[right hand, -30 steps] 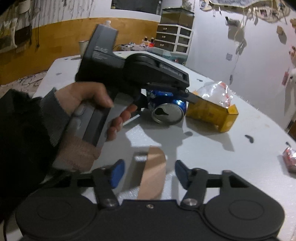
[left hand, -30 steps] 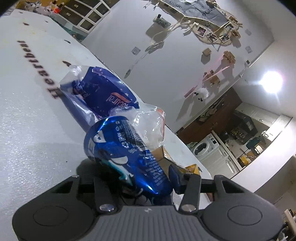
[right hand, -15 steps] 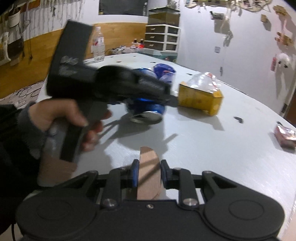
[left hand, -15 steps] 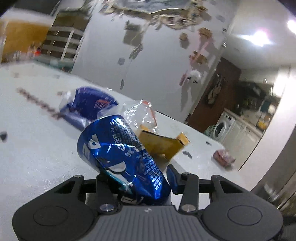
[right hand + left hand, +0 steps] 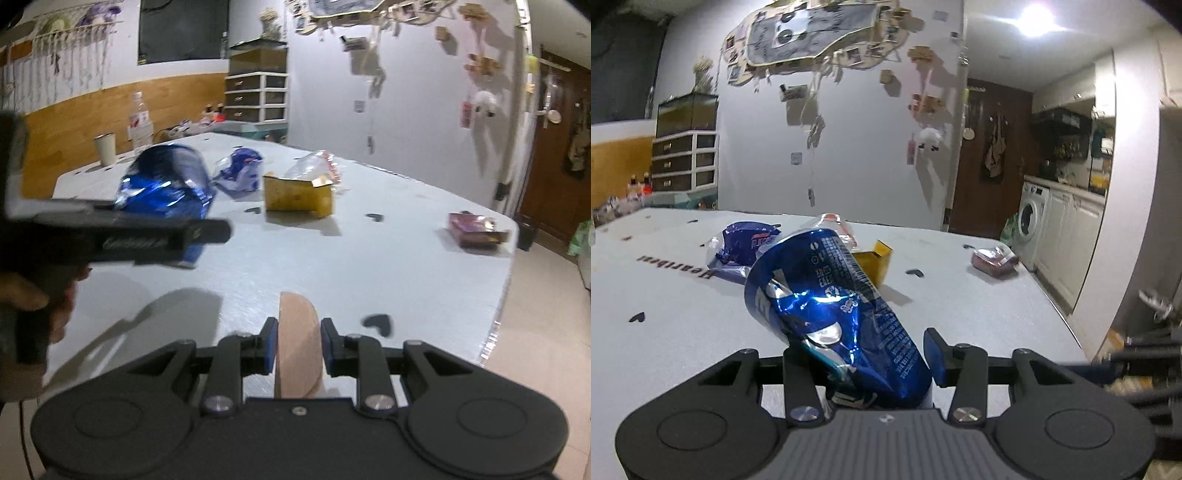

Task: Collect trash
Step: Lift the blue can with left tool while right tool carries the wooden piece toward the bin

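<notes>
Pinching crushed blue can point(image 5: 834, 310), left gripper point(image 5: 864, 354); right gripper point(image 5: 298, 345) clamping brown paper piece point(image 5: 297, 347)

The lower end of the crushed blue can point(image 5: 834, 314) is being hidden behind the left gripper's point(image 5: 862, 363) body. The yellow box point(image 5: 873, 264) is being half covered by that can. In the right wrist view, the can is being smeared by blur.
</notes>
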A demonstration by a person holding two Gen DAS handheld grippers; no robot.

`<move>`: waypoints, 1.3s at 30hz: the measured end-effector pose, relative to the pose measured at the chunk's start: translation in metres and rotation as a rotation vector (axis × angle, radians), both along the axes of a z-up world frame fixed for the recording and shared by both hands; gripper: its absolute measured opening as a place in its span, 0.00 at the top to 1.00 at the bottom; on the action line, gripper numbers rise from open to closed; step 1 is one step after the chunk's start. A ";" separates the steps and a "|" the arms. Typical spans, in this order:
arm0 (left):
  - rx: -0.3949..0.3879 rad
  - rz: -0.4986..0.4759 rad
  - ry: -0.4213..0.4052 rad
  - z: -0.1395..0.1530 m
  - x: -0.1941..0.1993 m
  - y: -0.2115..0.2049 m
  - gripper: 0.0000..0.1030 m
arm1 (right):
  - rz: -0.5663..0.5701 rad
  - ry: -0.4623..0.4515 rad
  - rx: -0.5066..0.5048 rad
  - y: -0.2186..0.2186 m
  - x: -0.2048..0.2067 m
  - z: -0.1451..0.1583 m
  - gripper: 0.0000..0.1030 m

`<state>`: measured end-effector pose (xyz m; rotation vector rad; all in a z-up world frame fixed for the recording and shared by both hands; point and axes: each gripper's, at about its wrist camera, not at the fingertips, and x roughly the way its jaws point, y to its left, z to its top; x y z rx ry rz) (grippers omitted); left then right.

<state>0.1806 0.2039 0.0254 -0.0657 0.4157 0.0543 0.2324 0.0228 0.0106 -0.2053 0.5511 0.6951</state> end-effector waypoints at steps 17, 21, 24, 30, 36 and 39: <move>0.084 -0.042 -0.021 0.016 -0.055 -0.068 0.55 | -0.134 -0.048 0.068 -0.073 -0.033 0.015 0.76; 0.087 -0.065 -0.023 0.016 -0.059 -0.085 0.55 | -0.166 -0.057 0.086 -0.093 -0.040 0.018 0.76; 0.083 -0.083 -0.026 0.016 -0.059 -0.098 0.55 | -0.188 -0.066 0.090 -0.108 -0.045 0.019 0.76; 0.070 -0.135 -0.032 0.015 -0.055 -0.130 0.55 | -0.235 -0.078 0.094 -0.144 -0.056 0.018 0.76; 0.073 -0.204 -0.035 0.012 -0.049 -0.170 0.55 | -0.298 -0.081 0.094 -0.184 -0.063 0.013 0.76; 0.071 -0.228 -0.032 0.009 -0.046 -0.188 0.55 | -0.330 -0.078 0.095 -0.205 -0.067 0.009 0.76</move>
